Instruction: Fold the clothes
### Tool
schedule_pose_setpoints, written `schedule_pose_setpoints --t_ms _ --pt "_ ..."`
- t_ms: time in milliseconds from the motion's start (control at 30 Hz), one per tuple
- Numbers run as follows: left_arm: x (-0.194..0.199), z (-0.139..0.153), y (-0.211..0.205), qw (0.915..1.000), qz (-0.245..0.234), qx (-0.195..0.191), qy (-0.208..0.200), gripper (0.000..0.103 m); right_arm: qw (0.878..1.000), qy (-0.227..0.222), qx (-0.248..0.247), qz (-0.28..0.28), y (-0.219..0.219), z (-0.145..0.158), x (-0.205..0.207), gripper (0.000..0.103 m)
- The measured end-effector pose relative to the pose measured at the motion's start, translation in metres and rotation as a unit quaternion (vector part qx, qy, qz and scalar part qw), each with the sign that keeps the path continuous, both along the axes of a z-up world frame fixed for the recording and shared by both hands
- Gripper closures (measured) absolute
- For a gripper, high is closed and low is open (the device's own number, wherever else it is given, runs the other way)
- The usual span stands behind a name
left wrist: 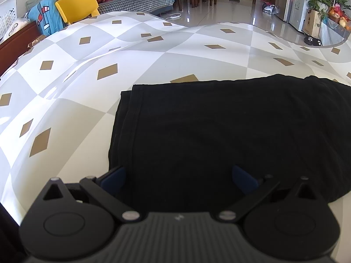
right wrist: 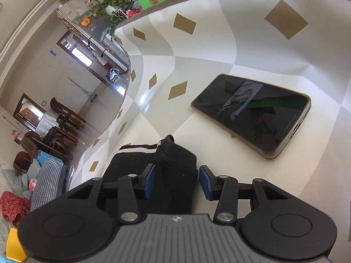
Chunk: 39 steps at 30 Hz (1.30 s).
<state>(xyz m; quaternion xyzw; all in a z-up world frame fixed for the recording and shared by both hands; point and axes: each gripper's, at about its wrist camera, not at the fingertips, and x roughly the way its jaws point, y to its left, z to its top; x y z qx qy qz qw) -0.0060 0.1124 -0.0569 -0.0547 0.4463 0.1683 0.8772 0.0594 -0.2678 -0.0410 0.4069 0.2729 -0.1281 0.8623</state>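
A black garment [left wrist: 219, 135] lies folded into a flat rectangle on the checked tablecloth [left wrist: 87, 65]. My left gripper [left wrist: 179, 176] hovers over its near edge, open wide, its blue pads [left wrist: 116, 175] well apart above the cloth. In the right wrist view, a bunched end of the black garment [right wrist: 175, 166], with a white stripe on the layer beneath, sits between the blue pads [right wrist: 150, 182] of my right gripper [right wrist: 177, 182]. That gripper is partly open; a thin gap shows beside its right pad.
A phone [right wrist: 252, 114] lies face up on the tablecloth just beyond the right gripper. A yellow chair [left wrist: 76, 6] and a pile of clothes stand past the table's far left edge. Dining chairs, a fridge and plants are farther off.
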Motion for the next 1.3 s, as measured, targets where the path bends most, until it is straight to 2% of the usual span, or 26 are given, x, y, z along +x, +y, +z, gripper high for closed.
schedule_pose_setpoints --t_ms 200,433,500,533,567,767,1100,1300 --pt "0.000 0.000 0.000 1.0000 0.000 0.000 -0.001 0.000 1.000 -0.008 0.015 0.020 0.004 -0.004 0.005 0.058" --pt "-0.001 0.000 0.000 1.0000 -0.001 0.000 -0.001 0.000 0.999 -0.013 -0.030 0.039 0.014 -0.003 0.012 0.058" --pt "-0.001 0.000 0.000 1.0000 -0.001 0.000 -0.002 0.000 0.998 -0.006 -0.041 0.042 0.014 -0.004 0.014 0.068" --pt "-0.001 0.000 0.000 1.0000 -0.001 0.000 -0.002 0.000 0.998 -0.002 -0.045 0.042 0.014 -0.004 0.015 0.078" --pt "-0.001 0.000 0.000 1.0000 -0.001 0.000 -0.002 0.000 0.998 0.002 -0.043 0.041 0.013 -0.004 0.015 0.083" --pt "-0.002 0.000 0.000 1.0000 -0.001 0.001 -0.005 0.000 0.999 -0.012 -0.016 0.050 0.006 0.005 0.014 0.091" --pt "-0.003 0.001 -0.001 1.0000 -0.005 -0.001 -0.001 0.000 0.996 -0.042 0.033 0.066 -0.004 0.021 0.011 0.094" --pt "-0.002 0.003 -0.008 0.9999 -0.011 -0.002 0.007 0.000 0.995 -0.057 0.044 0.063 -0.009 0.028 0.006 0.094"
